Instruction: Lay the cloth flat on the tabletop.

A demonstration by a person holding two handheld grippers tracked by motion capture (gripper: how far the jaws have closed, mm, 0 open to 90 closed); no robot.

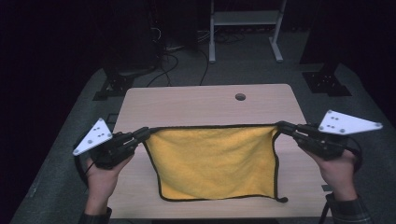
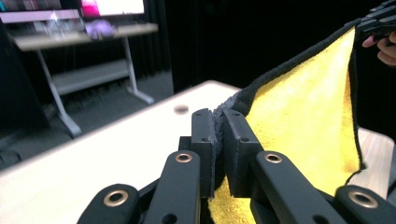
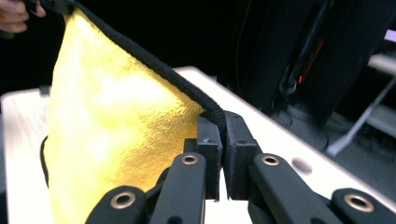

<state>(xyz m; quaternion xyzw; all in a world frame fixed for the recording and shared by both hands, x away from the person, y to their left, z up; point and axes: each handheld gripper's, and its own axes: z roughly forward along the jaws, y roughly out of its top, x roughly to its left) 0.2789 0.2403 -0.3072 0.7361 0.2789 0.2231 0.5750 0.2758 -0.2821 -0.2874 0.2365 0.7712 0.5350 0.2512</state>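
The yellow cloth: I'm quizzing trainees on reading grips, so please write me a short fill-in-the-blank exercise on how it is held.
1. The yellow cloth has a trim coloured ____.
2. The left tool is shut on one upper ____ of the cloth.
3. The right tool holds the other, so the top edge between them is pulled ____.
4. The cloth's lower edge lies on the ____ table.

Missing words: black; corner; taut; wooden
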